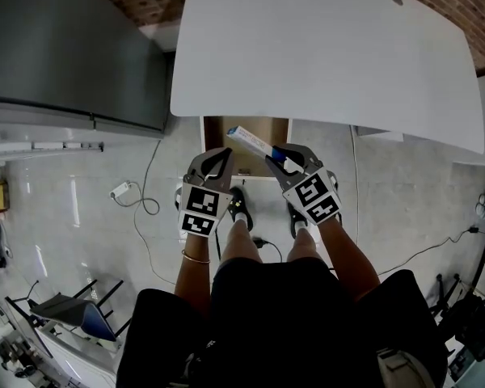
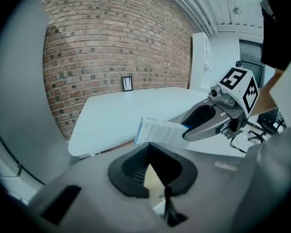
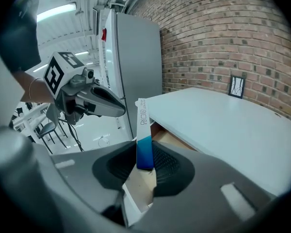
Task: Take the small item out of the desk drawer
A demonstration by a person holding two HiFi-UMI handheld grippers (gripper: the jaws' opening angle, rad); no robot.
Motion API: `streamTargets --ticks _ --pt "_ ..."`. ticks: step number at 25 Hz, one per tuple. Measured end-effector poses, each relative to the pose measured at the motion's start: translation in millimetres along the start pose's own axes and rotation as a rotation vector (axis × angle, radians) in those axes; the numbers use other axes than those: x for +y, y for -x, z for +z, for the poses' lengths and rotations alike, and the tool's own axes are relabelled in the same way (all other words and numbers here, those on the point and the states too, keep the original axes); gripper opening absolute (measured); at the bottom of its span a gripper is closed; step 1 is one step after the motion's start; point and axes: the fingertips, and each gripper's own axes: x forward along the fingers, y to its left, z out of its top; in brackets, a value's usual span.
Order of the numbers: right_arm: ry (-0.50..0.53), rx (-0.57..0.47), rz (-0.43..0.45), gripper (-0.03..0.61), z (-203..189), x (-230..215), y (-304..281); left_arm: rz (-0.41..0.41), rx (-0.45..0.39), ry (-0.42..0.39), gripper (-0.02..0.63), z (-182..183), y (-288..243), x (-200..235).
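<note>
A small white and blue box is clamped by its blue end in my right gripper, with its white end sticking out up and to the left. In the right gripper view the box stands between the pads of that gripper. Below it, the open drawer shows its brown wooden inside under the near edge of the white desk. My left gripper hangs beside the right one, shut and empty, with its jaws meeting over the drawer.
A tall grey cabinet stands left of the desk. A cable with a plug lies on the floor, and a chair is at the lower left. The person's legs and feet are below the grippers. A brick wall rises behind the desk.
</note>
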Motion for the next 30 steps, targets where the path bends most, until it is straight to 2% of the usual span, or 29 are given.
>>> streamTargets --ticks 13,30 --pt "-0.059 -0.104 -0.046 0.106 30.0 -9.3 49.5 0.009 -0.058 -0.039 -0.002 41.8 22.2 -24.9" --pt "-0.048 -0.197 -0.079 0.106 64.6 -11.9 98.5 0.039 -0.161 -0.084 -0.002 94.4 57.3 -36.7"
